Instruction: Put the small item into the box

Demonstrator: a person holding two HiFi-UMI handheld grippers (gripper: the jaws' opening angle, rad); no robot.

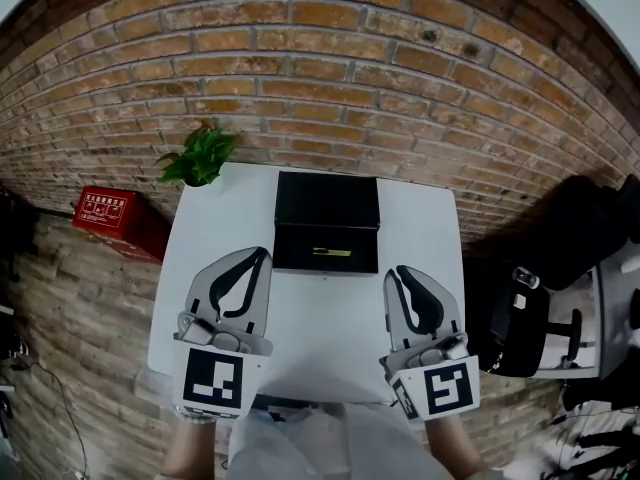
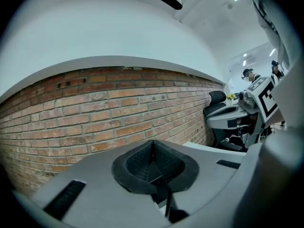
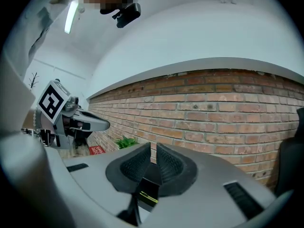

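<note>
A black box (image 1: 327, 208) lies open at the far middle of the white table (image 1: 310, 328). A small gold bar-shaped item (image 1: 331, 252) rests in its near half. My left gripper (image 1: 262, 255) hovers over the table's left front, just left of the box, and its fingertips touch with nothing held. In the left gripper view, my left gripper (image 2: 152, 142) points at the brick wall. My right gripper (image 1: 397, 270) hangs right of the box, shut to a thin slit and empty. Below my right gripper (image 3: 153, 148), the box (image 3: 148, 183) and gold item (image 3: 148, 199) show.
A potted green plant (image 1: 200, 156) stands at the table's far left corner. A red crate (image 1: 110, 211) sits on the floor to the left. A black chair and bag (image 1: 520, 318) crowd the right side. A brick wall (image 1: 330, 88) runs behind the table.
</note>
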